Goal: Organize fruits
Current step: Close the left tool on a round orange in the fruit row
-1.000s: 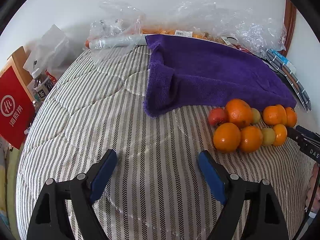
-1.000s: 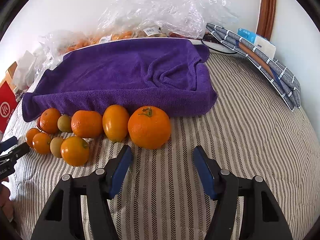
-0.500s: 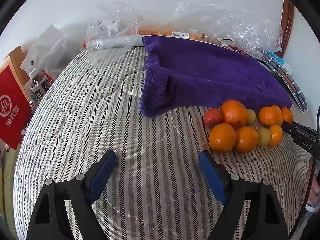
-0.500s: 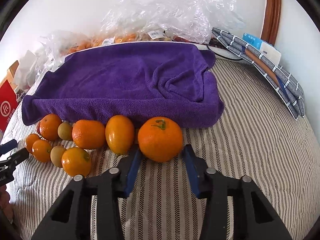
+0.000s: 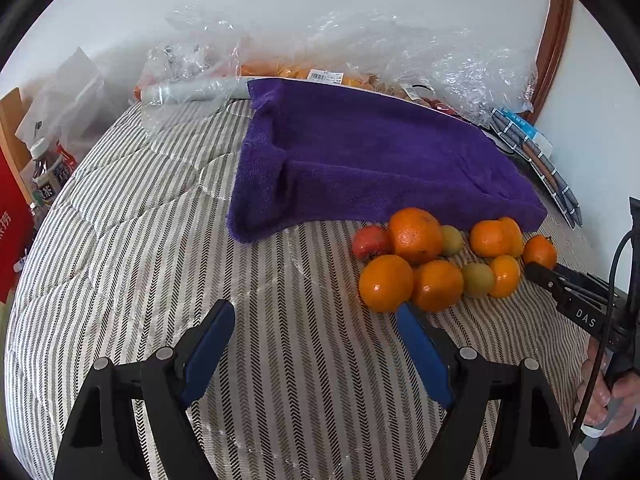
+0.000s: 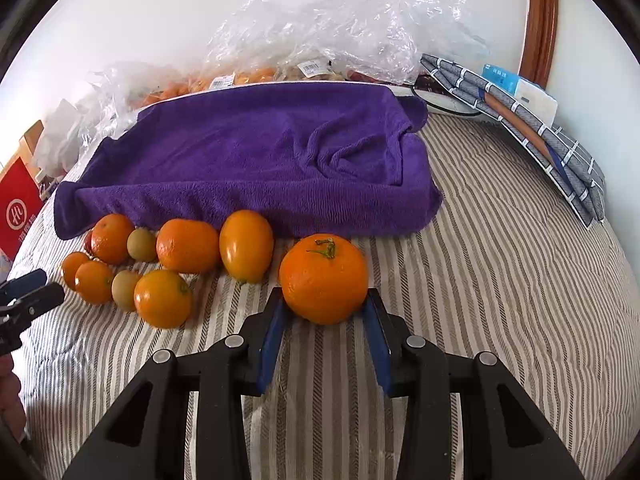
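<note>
The right gripper (image 6: 325, 312) grips a stemmed orange (image 6: 323, 278) before the purple towel (image 6: 256, 160); too light a squeeze could send it rolling. The left gripper (image 5: 316, 328) gapes empty.

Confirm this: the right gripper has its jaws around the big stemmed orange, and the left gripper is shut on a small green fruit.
One part is wrong. The left gripper is open and holds nothing, as the left wrist view shows. The rest stands: in the right wrist view the right gripper has its jaws around the big stemmed orange.
</note>
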`<state>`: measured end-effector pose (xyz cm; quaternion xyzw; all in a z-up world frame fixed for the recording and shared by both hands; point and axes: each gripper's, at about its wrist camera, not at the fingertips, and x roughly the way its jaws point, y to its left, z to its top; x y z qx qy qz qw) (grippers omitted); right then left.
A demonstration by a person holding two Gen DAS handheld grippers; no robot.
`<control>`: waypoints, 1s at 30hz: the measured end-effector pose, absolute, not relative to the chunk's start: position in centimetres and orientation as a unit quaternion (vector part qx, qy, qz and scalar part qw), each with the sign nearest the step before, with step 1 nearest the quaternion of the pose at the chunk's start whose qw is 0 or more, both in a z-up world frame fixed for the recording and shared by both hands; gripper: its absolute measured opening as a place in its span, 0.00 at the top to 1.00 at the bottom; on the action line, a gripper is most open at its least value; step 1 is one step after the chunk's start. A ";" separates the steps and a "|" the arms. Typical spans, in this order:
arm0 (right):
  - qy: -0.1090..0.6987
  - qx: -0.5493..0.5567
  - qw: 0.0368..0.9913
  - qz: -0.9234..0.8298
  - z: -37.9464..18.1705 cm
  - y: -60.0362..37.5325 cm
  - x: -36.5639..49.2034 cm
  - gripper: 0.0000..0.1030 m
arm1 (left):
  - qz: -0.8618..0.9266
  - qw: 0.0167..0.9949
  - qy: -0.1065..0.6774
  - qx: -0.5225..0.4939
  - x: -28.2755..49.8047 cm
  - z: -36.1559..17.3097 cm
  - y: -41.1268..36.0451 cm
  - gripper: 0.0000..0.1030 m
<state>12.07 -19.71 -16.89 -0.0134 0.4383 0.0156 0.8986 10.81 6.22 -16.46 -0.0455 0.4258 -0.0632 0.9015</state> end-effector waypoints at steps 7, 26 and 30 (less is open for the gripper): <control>0.440 -0.013 0.897 0.023 -17.0 -20.4 11.1 0.62 | -0.073 0.900 0.429 -0.037 11.6 -16.5 4.6 0.23; 0.439 -0.008 0.898 0.030 -16.9 -21.0 12.4 0.59 | -0.079 0.903 0.421 -0.006 12.2 -16.7 2.9 0.71; 0.433 -0.012 0.901 0.026 -16.2 -20.7 11.9 0.59 | -0.077 0.904 0.419 -0.025 11.7 -16.0 4.0 0.71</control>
